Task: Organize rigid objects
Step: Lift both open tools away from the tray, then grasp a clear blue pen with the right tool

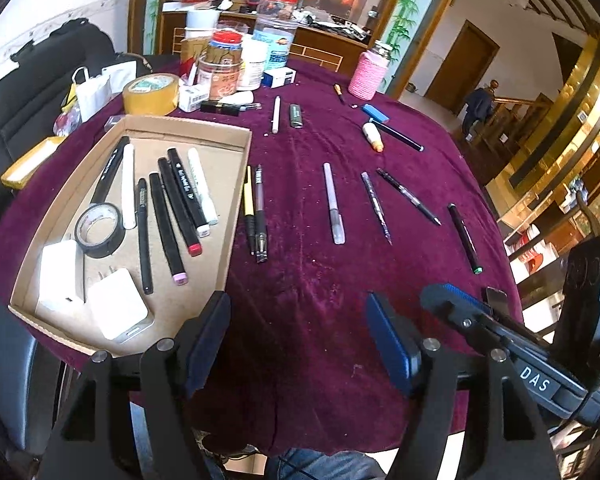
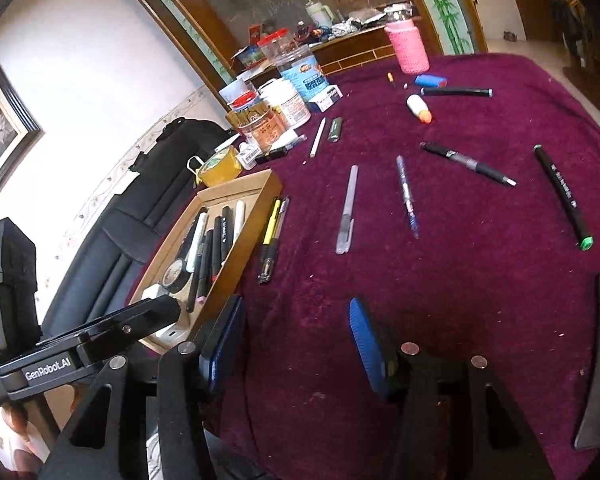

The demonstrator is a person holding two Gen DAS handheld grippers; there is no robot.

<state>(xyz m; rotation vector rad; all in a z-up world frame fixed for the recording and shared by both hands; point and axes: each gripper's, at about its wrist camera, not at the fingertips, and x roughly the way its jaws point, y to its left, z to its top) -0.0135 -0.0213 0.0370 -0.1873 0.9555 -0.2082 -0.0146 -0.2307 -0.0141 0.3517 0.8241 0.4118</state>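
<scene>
A cardboard tray lies at the left of the purple tablecloth. It holds several markers, a black tape roll and two white chargers. A yellow pen and a dark pen lie just outside its right wall. Further right on the cloth are a clear pen, a blue pen, a black pen and a green-ended marker. My left gripper and right gripper hover open over the near cloth, with nothing between their fingers.
Jars, a yellow tape roll and small boxes crowd the far left of the table. A pink bottle, a blue lighter, a white glue bottle and a black marker lie farther back. A black chair stands left. A person stands far off by stairs.
</scene>
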